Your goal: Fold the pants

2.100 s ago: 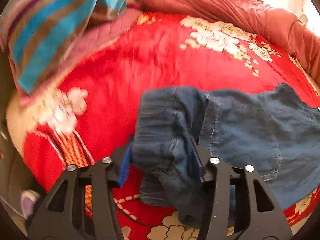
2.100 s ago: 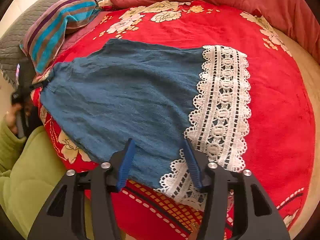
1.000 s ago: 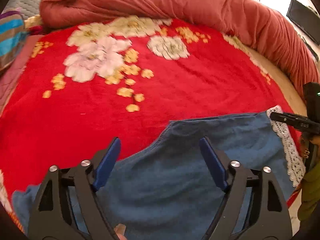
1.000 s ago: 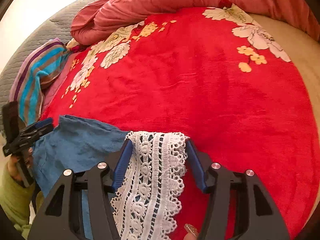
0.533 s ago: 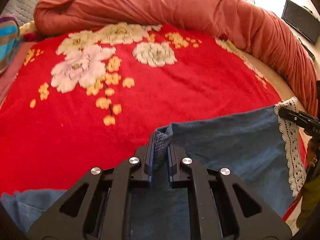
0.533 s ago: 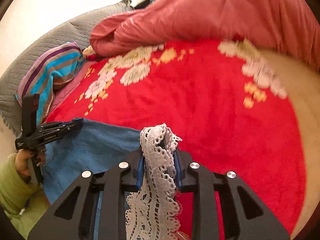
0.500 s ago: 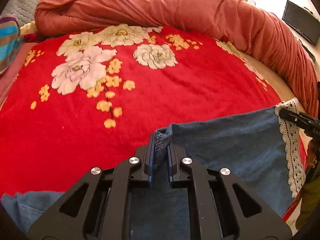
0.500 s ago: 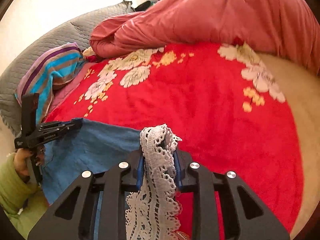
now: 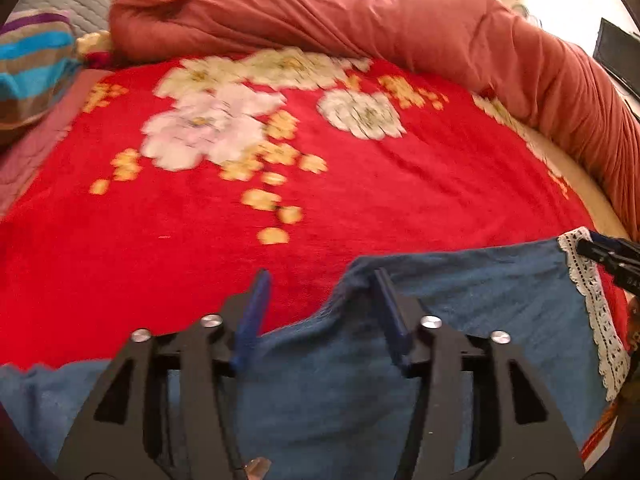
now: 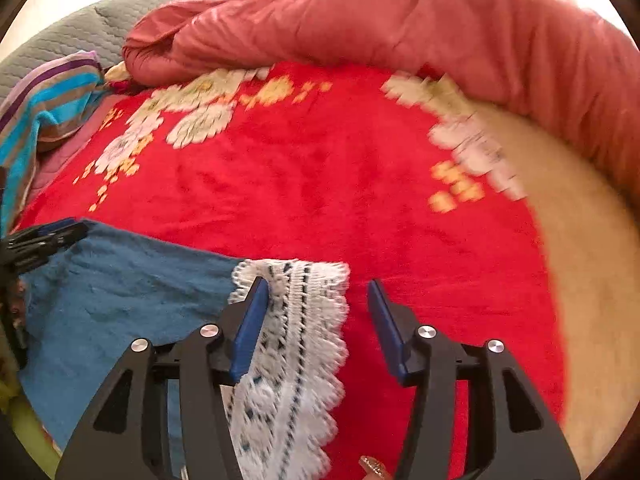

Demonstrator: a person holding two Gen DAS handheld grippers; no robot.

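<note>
So the blue pants are lying flat along the near edge of the bed, on top of the red flowered blanket. The left gripper has its jaws apart and opening, with the top edge of the pants running between them; a corner of the fabric is bunched right by the right finger, but the pads aren't pinching it. Over on the right side, the right gripper is doing the same thing, jaws spreading, and the white lace hem of the pants lies between them, close against the left finger and clear of the right one. Further back it's just bare red blanket with the white and yellow flowers. At the far side there's a rolled-up pinkish-red quilt, and off to the far left a striped pillow against a grey quilted pad.
</note>
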